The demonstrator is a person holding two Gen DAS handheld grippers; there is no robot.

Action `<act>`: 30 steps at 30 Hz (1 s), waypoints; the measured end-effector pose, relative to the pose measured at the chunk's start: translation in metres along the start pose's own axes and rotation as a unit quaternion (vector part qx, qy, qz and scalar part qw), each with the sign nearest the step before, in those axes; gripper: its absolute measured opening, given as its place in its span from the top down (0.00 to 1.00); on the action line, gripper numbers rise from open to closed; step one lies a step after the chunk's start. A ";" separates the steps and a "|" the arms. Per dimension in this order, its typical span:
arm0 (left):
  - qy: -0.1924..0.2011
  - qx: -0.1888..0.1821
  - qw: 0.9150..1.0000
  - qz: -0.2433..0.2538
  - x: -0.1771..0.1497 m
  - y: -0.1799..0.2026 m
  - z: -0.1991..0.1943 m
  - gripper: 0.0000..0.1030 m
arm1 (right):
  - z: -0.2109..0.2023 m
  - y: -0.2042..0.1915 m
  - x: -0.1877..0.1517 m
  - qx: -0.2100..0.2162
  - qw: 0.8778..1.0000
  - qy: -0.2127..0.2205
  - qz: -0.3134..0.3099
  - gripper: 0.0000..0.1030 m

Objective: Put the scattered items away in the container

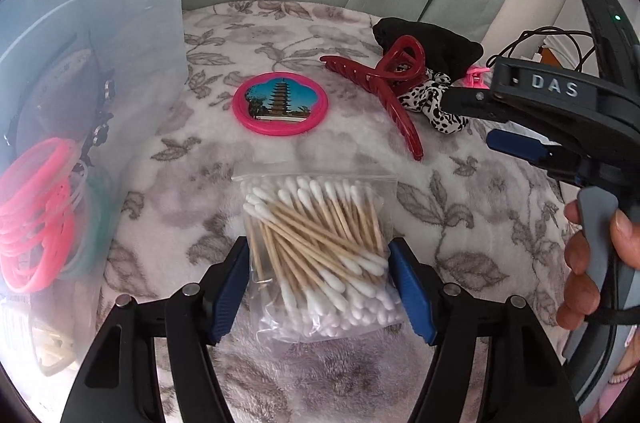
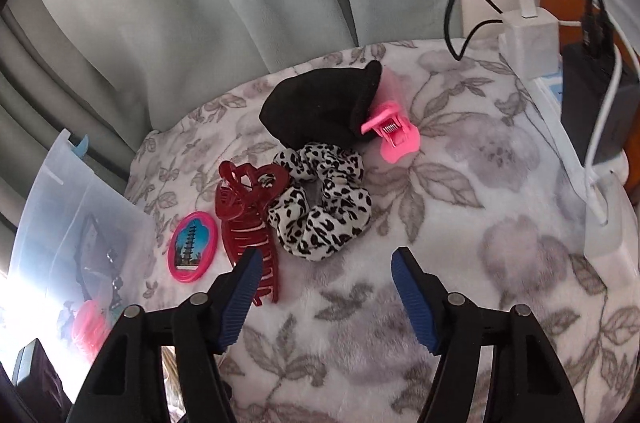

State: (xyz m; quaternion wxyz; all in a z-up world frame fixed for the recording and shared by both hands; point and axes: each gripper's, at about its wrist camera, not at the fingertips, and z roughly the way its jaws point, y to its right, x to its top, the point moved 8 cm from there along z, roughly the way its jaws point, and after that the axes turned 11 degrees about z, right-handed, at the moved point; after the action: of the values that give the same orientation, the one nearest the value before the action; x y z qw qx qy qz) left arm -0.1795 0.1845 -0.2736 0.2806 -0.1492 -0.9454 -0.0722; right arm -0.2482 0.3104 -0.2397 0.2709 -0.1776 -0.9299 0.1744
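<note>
A clear bag of cotton swabs (image 1: 320, 255) lies on the floral blanket, between the fingers of my left gripper (image 1: 319, 255). The gripper is open, its blue pads (image 1: 234, 291) at the bag's sides. Beyond lie a pink round mirror (image 1: 280, 103), a red claw clip (image 1: 384, 83), a leopard scrunchie (image 2: 320, 211), a black cloth (image 2: 320, 111) and a small pink clip (image 2: 392, 135). My right gripper (image 2: 324, 263) hovers open and empty just before the scrunchie, its left finger over the red claw clip (image 2: 248, 219). The clear plastic container (image 1: 100, 23) stands at the left with pink bands (image 1: 36, 215) inside.
A grey-green curtain (image 2: 200, 3) hangs behind the blanket. At the right edge sit a white charger (image 2: 528, 35), a black power bank (image 2: 596, 103) and loose cables (image 2: 460, 3). A hand (image 1: 588, 263) holds the right gripper's handle. Bare blanket (image 2: 480, 203) lies to the right of the scrunchie.
</note>
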 end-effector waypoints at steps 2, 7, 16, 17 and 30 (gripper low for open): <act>0.003 -0.001 1.000 0.002 0.001 0.000 0.001 0.32 | 0.009 -0.004 0.006 -0.010 1.000 -0.001 -0.009 0.32; 0.009 0.000 1.000 0.008 0.003 0.000 0.002 0.32 | 0.026 -0.001 0.013 -0.028 1.000 -0.004 0.010 0.32; 0.007 -0.009 1.000 -0.011 0.001 -0.004 -0.001 0.33 | 0.017 0.005 0.006 -0.011 0.999 -0.007 0.033 0.76; 0.007 -0.010 1.000 -0.013 0.001 -0.005 -0.001 0.36 | 0.014 0.006 0.004 -0.004 0.999 -0.009 0.039 0.79; 0.003 -0.015 0.999 -0.040 -0.010 -0.011 -0.010 0.49 | -0.057 0.042 -0.038 0.015 0.991 0.002 0.129 0.82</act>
State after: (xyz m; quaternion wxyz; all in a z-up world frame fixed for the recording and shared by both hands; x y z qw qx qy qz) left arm -0.1701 0.1700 -0.2712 0.2781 -0.1150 -0.9485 -0.0984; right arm -0.1762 0.3439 -0.2286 0.2508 -0.2926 -0.8957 0.2217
